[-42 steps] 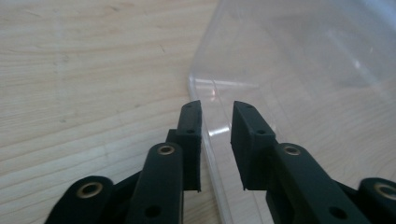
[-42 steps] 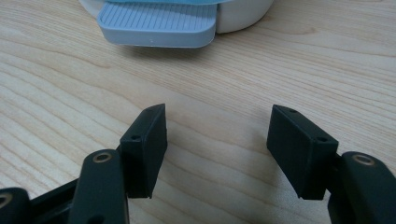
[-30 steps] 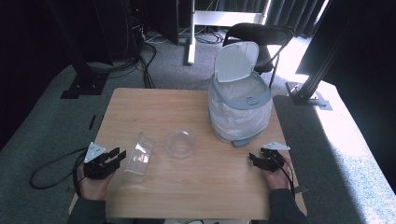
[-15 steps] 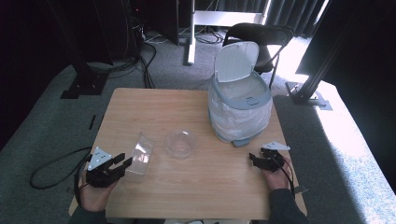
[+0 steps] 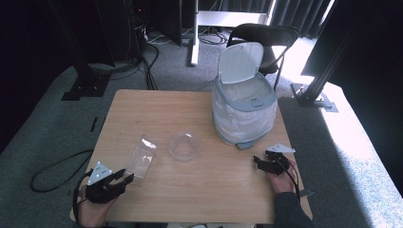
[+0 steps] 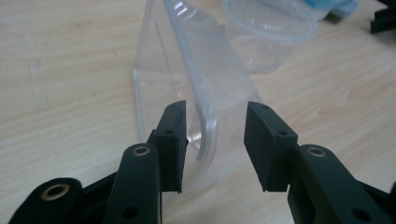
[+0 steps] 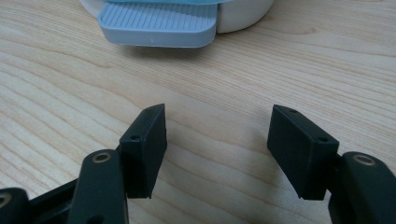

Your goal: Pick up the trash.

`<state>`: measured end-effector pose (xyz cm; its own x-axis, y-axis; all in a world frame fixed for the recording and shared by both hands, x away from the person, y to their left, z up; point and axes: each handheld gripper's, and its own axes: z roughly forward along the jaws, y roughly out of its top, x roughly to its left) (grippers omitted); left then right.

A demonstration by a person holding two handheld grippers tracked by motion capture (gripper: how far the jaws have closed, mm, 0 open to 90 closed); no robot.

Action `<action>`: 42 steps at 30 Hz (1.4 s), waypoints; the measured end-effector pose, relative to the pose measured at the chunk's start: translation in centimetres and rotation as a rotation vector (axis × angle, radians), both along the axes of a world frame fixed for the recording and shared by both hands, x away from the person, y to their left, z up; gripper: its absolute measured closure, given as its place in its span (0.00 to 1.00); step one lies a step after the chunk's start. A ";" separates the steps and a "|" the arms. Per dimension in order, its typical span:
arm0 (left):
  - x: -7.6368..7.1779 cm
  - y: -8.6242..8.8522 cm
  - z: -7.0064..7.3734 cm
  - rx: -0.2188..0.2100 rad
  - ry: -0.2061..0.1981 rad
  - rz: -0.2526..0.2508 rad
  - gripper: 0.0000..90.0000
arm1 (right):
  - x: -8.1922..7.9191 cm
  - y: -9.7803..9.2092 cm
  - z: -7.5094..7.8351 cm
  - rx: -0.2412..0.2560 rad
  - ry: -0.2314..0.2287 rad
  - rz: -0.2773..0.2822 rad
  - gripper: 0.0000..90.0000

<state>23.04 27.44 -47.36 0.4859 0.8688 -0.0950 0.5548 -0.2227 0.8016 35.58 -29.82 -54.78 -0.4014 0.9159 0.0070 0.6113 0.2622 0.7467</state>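
A flat clear plastic piece lies on the wooden table, left of centre. Its near edge sits between the jaws of my left gripper, which stand open and apart from it. In the high view my left gripper is at the piece's near end. A round clear tub stands just beyond. My right gripper rests open over bare wood near the right front, with nothing between its jaws.
A lined pedal bin with its white lid raised stands at the back right. Its grey-blue pedal juts toward my right gripper. A folding chair stands behind the table. A black cable trails on the floor at the left.
My left gripper has slid back toward the table's near edge and a little right, and its jaws now straddle the clear piece's near end. The right gripper has stayed put.
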 end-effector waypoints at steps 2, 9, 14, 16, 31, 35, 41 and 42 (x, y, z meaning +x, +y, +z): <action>0.1 0.1 -0.1 0.011 0.000 0.006 0.72 | 0.0 0.0 0.0 0.000 0.001 0.000 0.41; 2.0 -0.5 0.3 0.062 -0.030 -0.001 0.79 | 0.0 0.0 0.0 0.000 0.000 0.000 0.41; 3.8 -0.8 0.4 0.100 -0.060 -0.008 0.76 | 0.0 0.0 0.0 0.001 0.001 0.000 0.41; 4.4 -0.8 0.5 0.099 -0.068 -0.007 0.77 | 0.0 0.0 0.0 0.001 0.001 0.000 0.41; 6.6 -0.8 1.6 0.089 -0.069 0.005 0.85 | 0.0 0.0 0.0 0.001 0.000 0.000 0.41; 6.9 -0.8 1.4 0.089 -0.055 -0.001 0.87 | 0.0 0.0 0.0 0.001 0.000 0.001 0.41; 7.4 -0.7 1.1 0.078 -0.044 0.006 0.91 | 0.0 0.0 0.0 0.002 0.000 0.000 0.41; 7.5 -0.7 1.1 0.084 -0.045 0.004 0.91 | 0.0 0.0 0.0 0.002 0.000 0.000 0.41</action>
<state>30.55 26.73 -46.24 0.4846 0.8747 0.0003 0.5195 -0.2881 0.8045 35.59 -29.81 -54.79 -0.4015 0.9158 0.0086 0.6114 0.2611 0.7470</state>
